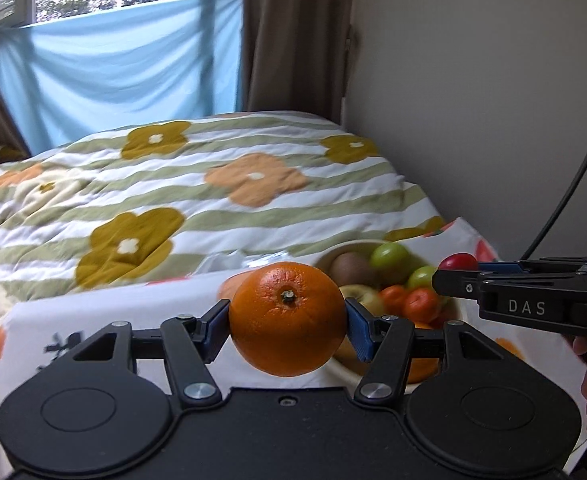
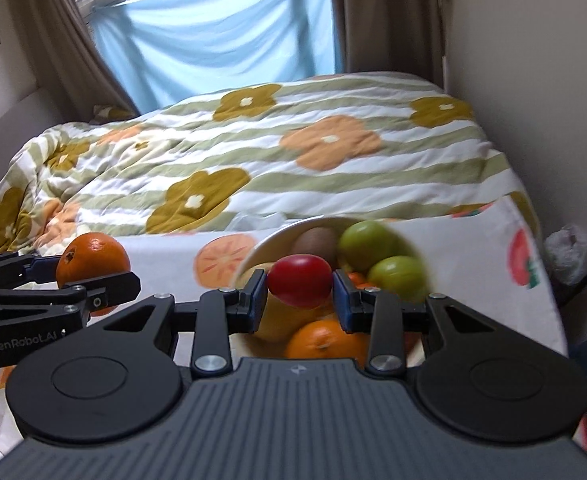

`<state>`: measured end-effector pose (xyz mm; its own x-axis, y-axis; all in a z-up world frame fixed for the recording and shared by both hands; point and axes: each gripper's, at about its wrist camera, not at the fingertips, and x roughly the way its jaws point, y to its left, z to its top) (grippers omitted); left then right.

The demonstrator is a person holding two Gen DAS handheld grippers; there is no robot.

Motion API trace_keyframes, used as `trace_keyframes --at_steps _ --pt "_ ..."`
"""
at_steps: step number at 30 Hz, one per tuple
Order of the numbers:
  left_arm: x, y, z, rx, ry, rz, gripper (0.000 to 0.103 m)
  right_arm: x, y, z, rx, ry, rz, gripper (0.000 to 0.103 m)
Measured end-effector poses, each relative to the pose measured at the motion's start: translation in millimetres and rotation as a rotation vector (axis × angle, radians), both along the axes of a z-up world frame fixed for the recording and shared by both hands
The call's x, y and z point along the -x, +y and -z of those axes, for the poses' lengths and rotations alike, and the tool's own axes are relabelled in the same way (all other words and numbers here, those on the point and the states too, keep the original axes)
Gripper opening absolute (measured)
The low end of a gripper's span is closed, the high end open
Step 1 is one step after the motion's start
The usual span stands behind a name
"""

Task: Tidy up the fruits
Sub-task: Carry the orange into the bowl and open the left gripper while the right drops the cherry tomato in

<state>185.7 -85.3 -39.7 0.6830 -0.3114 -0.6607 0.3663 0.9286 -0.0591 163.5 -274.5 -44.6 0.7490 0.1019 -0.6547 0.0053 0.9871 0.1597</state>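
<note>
The left gripper (image 1: 288, 322) is clenching a large round orange (image 1: 288, 318) between its blue pads (image 1: 359, 330), stem end facing the camera, and is holding it in the air above the white fruit-print tablecloth (image 1: 133, 312). In the right wrist view the same left gripper (image 2: 93, 280) is showing at the left edge with the orange (image 2: 93, 262) in its grip, well apart from the bowl. The right gripper (image 2: 300, 288) is grasping a small glossy red tomato-like fruit (image 2: 300, 286) between its blue pads (image 2: 258, 296), and is hovering just above the white round bowl (image 2: 269, 240); in the left wrist view that right gripper (image 1: 455, 276) is coming in from the right with the red fruit (image 1: 458, 261) at its tip, over the bowl (image 1: 345, 250). Inside the bowl, two green apples (image 2: 367, 242) are lying at the far side beside a brown kiwi (image 2: 315, 240), with another orange (image 2: 325, 340) and a yellowish fruit (image 2: 277, 324) nearer, and small tangerines (image 1: 421, 302) between them. The bowl is sitting on the table near its far right corner. Beyond the table a bed is lying under a striped quilt with orange and mustard flowers (image 2: 293, 152), and a pale blue cloth (image 2: 221, 40) is hanging across the window between brown curtains (image 1: 293, 36).
</note>
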Motion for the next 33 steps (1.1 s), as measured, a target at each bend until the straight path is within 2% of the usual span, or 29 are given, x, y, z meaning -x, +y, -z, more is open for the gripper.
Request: trace_keyframes --at_steps 8,13,19,28,30,32,33 --pt "-29 -63 10 -0.020 0.002 0.067 0.064 0 -49 2 0.009 0.004 0.037 0.050" --pt "-50 -96 27 -0.049 0.019 0.111 0.064 -1 -69 10 0.008 0.018 0.051 0.050" --pt "-71 -120 53 -0.082 0.052 0.126 0.064 -3 -84 17 0.012 0.024 0.059 0.050" --pt "-84 -135 74 -0.110 0.077 0.147 0.064 -7 -97 28 -0.008 0.043 0.082 0.050" --pt "-85 -135 74 -0.103 0.069 0.150 0.071 -8 -97 29 -0.011 0.046 0.084 0.050" --pt "-82 -131 66 -0.089 0.030 0.145 0.096 -8 -97 29 -0.014 0.046 0.085 0.050" --pt "-80 -128 61 -0.080 0.009 0.138 0.099 -9 -96 29 -0.015 0.046 0.084 0.050"
